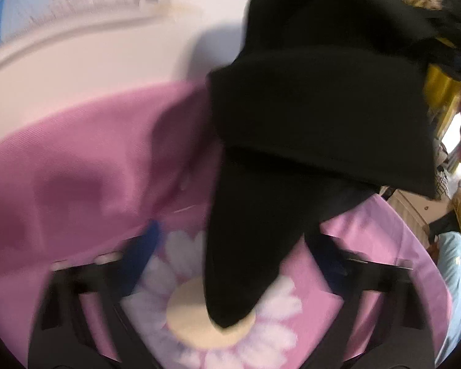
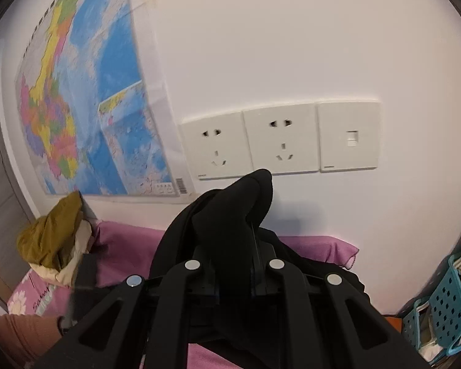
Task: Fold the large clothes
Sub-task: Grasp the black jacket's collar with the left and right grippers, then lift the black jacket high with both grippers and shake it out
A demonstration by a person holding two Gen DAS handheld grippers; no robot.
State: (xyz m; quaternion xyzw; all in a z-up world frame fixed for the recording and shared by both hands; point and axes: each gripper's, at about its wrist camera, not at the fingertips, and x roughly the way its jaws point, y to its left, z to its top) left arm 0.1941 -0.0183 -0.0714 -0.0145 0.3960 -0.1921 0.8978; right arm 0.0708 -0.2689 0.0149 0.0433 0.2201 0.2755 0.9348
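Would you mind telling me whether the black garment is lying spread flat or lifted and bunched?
Lifted and bunched: the black garment rises crumpled from the shut right tool, clear of the pink sheet.

Bright, even light; left view motion-blurred.

Black garment (image 1: 316,98); pink bedsheet (image 1: 86,166) printed with white daisies; olive cloth (image 2: 50,230); blue map (image 2: 107,77) with multicoloured regions.

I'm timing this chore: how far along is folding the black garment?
Nothing looks folded yet. In hand: the right tongs are shut on a bunched fold of the black fabric garment, lifted off the pink flowered bedsheet; the left tongs straddle its hanging tip. Spreading and every fold remain.
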